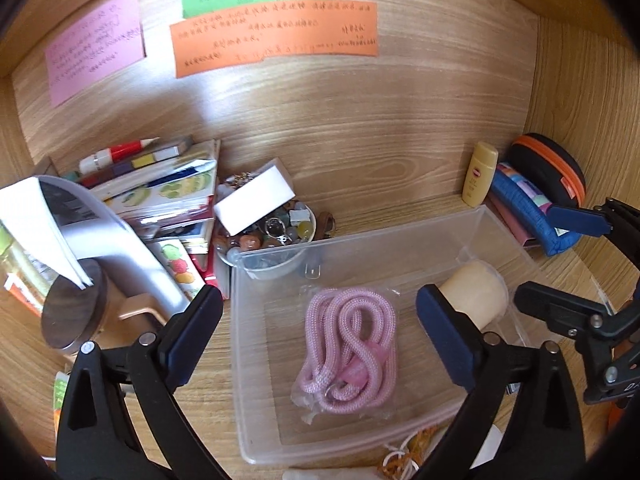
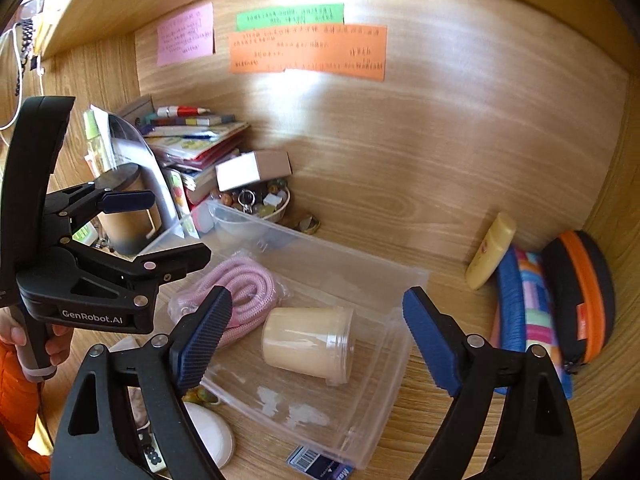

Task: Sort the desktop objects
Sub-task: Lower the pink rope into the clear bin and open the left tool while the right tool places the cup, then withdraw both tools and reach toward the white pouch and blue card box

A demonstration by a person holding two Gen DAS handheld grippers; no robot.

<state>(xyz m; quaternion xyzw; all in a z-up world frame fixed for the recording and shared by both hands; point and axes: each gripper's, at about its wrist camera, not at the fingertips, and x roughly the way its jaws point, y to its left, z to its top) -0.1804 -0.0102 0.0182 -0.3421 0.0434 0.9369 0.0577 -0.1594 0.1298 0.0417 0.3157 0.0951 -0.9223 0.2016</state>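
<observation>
Your left gripper [image 1: 318, 338] and right gripper [image 2: 316, 344] both stand spread wide with nothing between the pads, hovering over the clear plastic bin [image 1: 486, 224] on the wooden desk [image 2: 420, 184]. Inside it lie the coiled pink rope in its wrapper [image 1: 348, 344] and, beside it, the cream cylindrical jar [image 2: 308, 344] on its side.

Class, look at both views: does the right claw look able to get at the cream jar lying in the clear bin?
Probably yes. The right claw is open and empty just above the cream jar, the clear bin has no lid, and only the pink rope lies beside the jar.
</observation>
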